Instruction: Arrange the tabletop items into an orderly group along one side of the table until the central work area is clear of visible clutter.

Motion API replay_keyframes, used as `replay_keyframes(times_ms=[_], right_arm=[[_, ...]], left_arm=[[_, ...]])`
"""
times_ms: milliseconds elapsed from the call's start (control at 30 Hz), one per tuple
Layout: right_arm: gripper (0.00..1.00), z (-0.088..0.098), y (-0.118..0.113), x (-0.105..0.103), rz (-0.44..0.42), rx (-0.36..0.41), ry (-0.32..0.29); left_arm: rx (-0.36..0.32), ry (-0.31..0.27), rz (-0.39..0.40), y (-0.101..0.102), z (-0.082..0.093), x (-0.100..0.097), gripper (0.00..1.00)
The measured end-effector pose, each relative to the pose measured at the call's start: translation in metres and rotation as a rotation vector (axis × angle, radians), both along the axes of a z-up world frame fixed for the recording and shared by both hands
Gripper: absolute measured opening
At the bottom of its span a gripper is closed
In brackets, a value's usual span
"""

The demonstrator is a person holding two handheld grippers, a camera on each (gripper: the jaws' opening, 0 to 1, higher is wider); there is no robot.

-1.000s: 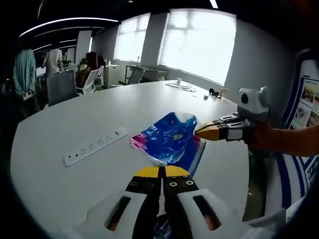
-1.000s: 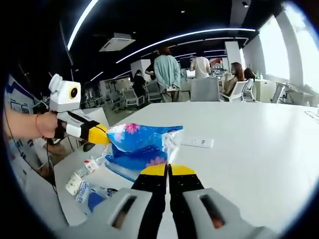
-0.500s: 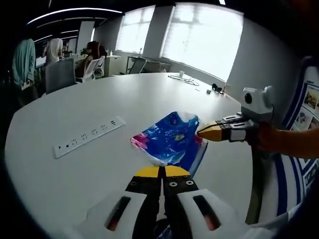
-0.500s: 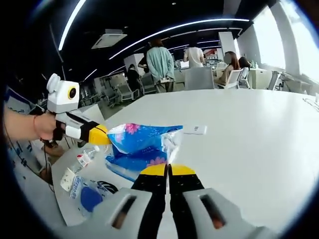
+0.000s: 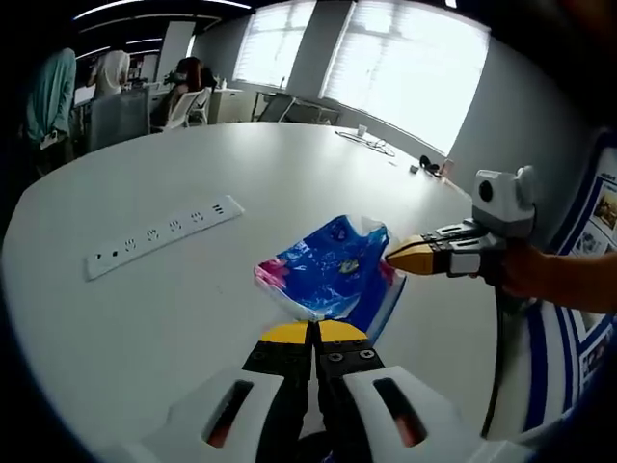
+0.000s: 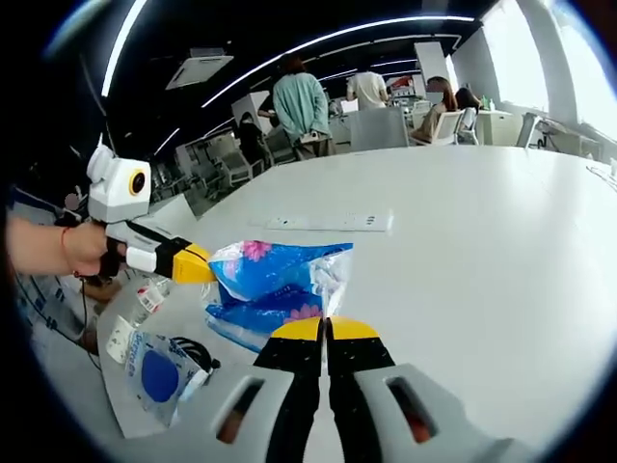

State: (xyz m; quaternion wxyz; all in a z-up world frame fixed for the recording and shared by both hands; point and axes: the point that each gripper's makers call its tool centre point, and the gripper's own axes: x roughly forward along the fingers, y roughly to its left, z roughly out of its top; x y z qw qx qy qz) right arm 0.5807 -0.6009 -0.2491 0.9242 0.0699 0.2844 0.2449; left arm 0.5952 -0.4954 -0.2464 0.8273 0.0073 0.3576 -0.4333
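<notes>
Blue packet: crinkled blue-and-pink plastic pack, stretched between my two grippers just above the bench, near the edge closest to me; in the right gripper view it hangs slack in the middle.
Left gripper: my jaws are closed together on the packet's near edge; I judge this pinch is there to keep the floppy film from folding as it travels.
Right gripper: jaws likewise pressed together on the opposite edge; seen from the left gripper view, its yellow tip bites the pack's far corner.
Purpose of two-sided hold: judged as carrying the pack flat toward one side of the bench.
Power strip: long white strip lying on the open bench, well apart from the packet; not yet grouped.
Small wrappers: clear bag with a blue disc and a labelled sachet, near the bench edge; likely the gathering side.
Background: people and chairs, away from the bench.
</notes>
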Motion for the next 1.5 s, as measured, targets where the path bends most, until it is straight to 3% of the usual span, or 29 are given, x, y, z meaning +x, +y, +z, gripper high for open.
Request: replay_keyframes(times_ms=[667,1033,1500], right_arm=[[0.0,-0.052,-0.006,0.011,-0.006,0.007,0.092],[0.0,-0.065,-0.009,0.014,-0.01,0.011,0.108],[0.0,-0.076,-0.013,0.013,-0.016,0.014,0.128]], left_arm=[[0.025,0.101,0.032,-0.005,-0.053,0.011,0.0],[0.02,0.122,0.051,-0.005,-0.067,0.014,0.0],[0.002,0.125,0.069,-0.008,-0.073,0.016,0.0]])
